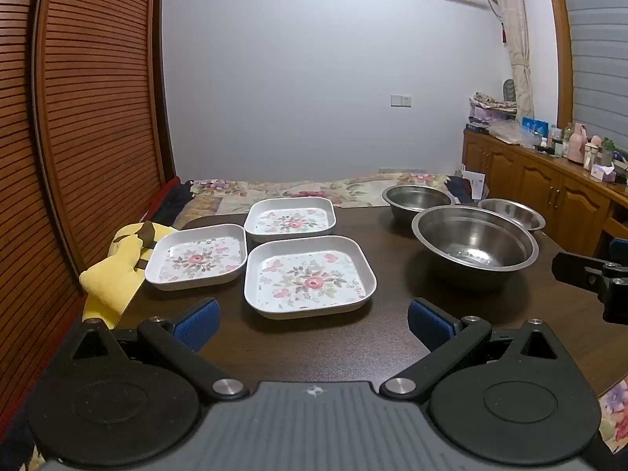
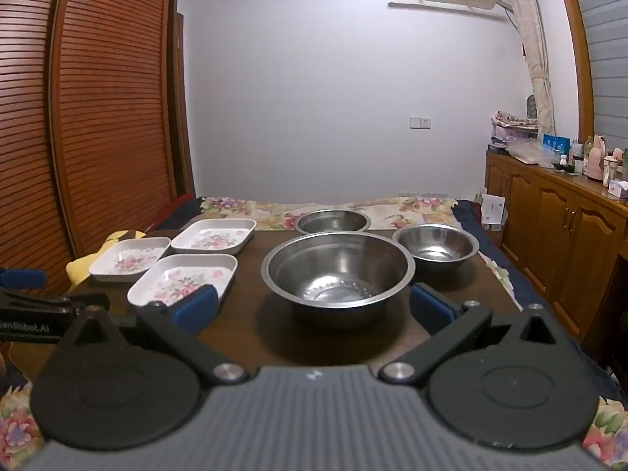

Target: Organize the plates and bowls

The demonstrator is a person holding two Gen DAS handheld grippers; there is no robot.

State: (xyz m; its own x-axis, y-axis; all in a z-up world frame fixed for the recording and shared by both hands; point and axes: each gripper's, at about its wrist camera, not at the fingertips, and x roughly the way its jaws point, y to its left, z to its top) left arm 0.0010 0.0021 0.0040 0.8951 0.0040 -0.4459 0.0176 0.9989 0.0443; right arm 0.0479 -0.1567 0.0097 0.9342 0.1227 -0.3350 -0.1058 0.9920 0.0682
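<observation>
Three square flowered plates and three steel bowls are being shown spread over a dark wooden table (image 1: 314, 353), nothing stacked. Taking the big bowl (image 2: 337, 271) as landmark: the near plate (image 1: 309, 276) is lying to its left, apart from it; the left plate (image 1: 196, 256) and the far plate (image 1: 290, 219) are lying beyond and left of that one, the three close together. A far bowl (image 2: 333, 220) is standing behind the big bowl, and a small bowl (image 2: 435, 247) is standing behind it to the right.

The left gripper (image 1: 310, 322) is being held before the near plate, its jaws spread wide with nothing between them. The right gripper (image 2: 312, 308) is being held just in front of the big bowl, jaws likewise wide and gripping nothing.

A yellow cushion (image 1: 117, 274) is seen left of the plates at the table's edge, a flowered bedspread (image 2: 274, 208) behind the bowls, and a wooden cabinet (image 2: 557, 227) crowded with bottles off to the right.
</observation>
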